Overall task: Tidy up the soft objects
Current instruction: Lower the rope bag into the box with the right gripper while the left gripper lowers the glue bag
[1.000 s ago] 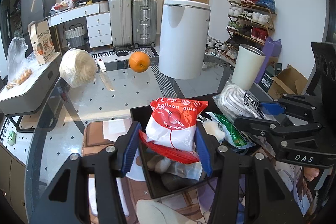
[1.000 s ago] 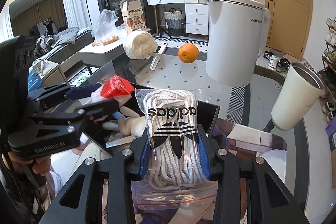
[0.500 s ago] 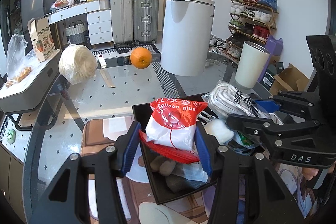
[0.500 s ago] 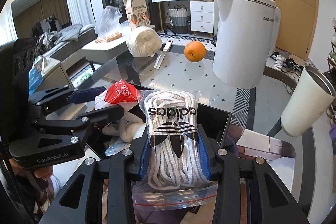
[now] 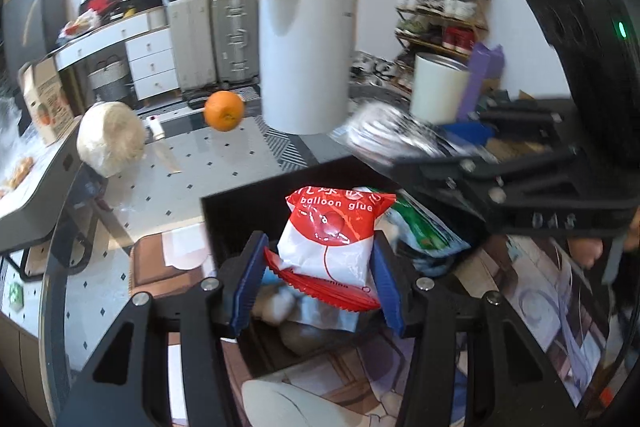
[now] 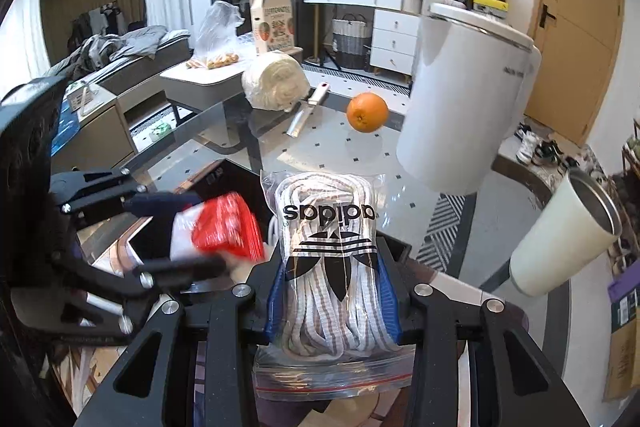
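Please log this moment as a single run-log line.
left gripper: shut on balloon glue packet, above black bin | right gripper: shut on bagged adidas laces | neither released

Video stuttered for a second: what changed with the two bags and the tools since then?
Both tools rose and drew back from the black box. The right tool lifted the laces bag clear of it; the left tool raised the balloon glue packet. Both grips unchanged. Orange, knife and white bin stayed put.

Light is glinting off the glossy red-and-white plastic balloon-glue packet [image 5: 334, 239] and the clear crinkled zip bag of white woven cord [image 6: 334, 267]; beyond them, the smooth glass tabletop [image 6: 340, 147] is reflecting brightly.
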Demonstrator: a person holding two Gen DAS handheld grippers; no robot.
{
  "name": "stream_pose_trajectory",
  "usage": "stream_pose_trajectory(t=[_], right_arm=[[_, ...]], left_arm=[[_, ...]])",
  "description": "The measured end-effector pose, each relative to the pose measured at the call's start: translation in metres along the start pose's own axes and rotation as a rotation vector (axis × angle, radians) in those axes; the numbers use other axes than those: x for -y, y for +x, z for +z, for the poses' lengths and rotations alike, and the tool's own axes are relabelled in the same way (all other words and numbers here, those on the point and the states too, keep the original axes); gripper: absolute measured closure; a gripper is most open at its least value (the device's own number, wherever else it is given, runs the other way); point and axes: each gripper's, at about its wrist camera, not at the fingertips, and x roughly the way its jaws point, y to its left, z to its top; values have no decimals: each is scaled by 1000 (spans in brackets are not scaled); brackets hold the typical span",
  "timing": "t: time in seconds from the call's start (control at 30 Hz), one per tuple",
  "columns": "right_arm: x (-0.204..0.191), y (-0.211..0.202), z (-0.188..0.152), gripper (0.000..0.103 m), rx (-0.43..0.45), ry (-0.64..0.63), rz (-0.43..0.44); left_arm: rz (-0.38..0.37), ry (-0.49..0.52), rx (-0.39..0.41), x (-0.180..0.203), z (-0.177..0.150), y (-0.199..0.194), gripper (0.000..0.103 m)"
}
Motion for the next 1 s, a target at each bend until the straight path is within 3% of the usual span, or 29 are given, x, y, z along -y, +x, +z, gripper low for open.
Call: stream_pose_trajectory(t=[0.27,0.47,0.83,1.0], right_arm=[[-15,8,14,64,-16,-173,76],[-24,23,18,64,-66,-277,84],[-16,25,9,64,-82,-267,93],[-23,26,12,64,-68,-262,108]], left_arm=[[-4,3,-36,-6,-4,-2,50],[-9,2,-31,-7,-5,-3,46],[-8,-15,4,-6,-4,-13,26],[30,-70,8,-19,-4,-12,25]])
